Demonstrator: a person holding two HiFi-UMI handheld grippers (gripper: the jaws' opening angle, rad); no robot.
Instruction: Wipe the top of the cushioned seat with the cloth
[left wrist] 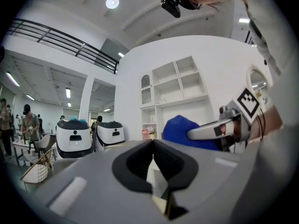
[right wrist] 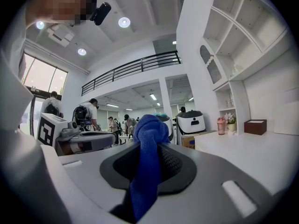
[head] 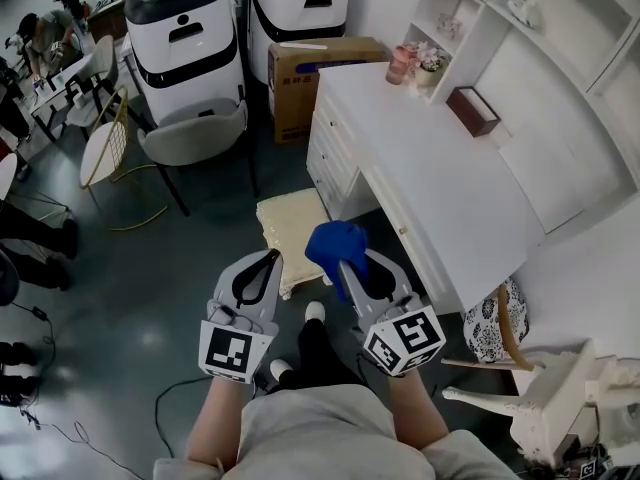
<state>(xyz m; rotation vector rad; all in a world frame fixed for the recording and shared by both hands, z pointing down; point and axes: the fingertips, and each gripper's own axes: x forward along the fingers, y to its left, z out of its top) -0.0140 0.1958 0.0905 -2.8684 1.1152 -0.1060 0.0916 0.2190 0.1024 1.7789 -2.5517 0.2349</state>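
Observation:
A cream cushioned seat [head: 288,220] stands on the dark floor by the white desk, just ahead of both grippers. My right gripper [head: 341,265] is shut on a blue cloth [head: 335,241], which bunches up over its tips and hangs down between the jaws in the right gripper view [right wrist: 148,129]. The cloth is held in the air over the seat's right, near corner. My left gripper [head: 271,258] is beside it on the left, jaws together with nothing in them, its tip over the seat's near edge. In the left gripper view the blue cloth [left wrist: 180,127] shows to the right.
A white desk [head: 430,158] with drawers runs along the right, bearing a brown box [head: 472,110] and a pink cup [head: 400,65]. Behind the seat are a cardboard box [head: 300,73], a grey chair [head: 195,133] and two white machines [head: 190,43]. A white chair [head: 545,393] stands lower right.

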